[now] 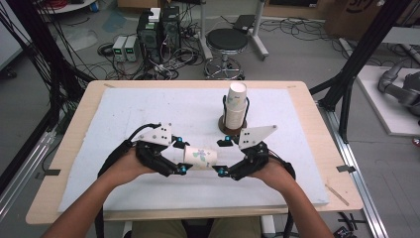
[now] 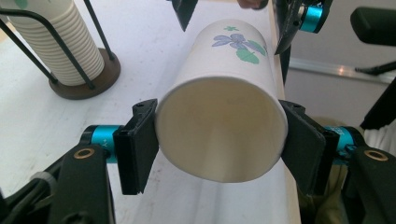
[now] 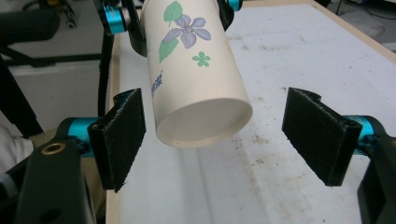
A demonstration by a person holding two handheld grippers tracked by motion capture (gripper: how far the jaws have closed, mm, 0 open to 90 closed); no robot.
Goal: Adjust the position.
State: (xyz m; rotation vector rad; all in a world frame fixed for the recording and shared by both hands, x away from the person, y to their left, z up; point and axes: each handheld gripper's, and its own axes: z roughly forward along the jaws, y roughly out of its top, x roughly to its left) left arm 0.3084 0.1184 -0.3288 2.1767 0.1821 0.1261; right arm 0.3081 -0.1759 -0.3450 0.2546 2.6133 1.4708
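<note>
From my station I note a wooden table [image 1: 74, 148] topped with a white mat [image 1: 148, 104] on a grey floor [image 1: 297, 54]. Behind it stand a black round stool [image 1: 226, 40], computer towers [image 1: 158, 29] amid tangled cables [image 1: 168, 64], and black frame posts [image 1: 364, 44]. Lighting is even.

White paper cup [image 3: 196, 70]: purple flower, green leaves at 12 o'clock. Black pads [image 3: 122, 135]. White cup stack [image 1: 236, 106], brown base.
</note>
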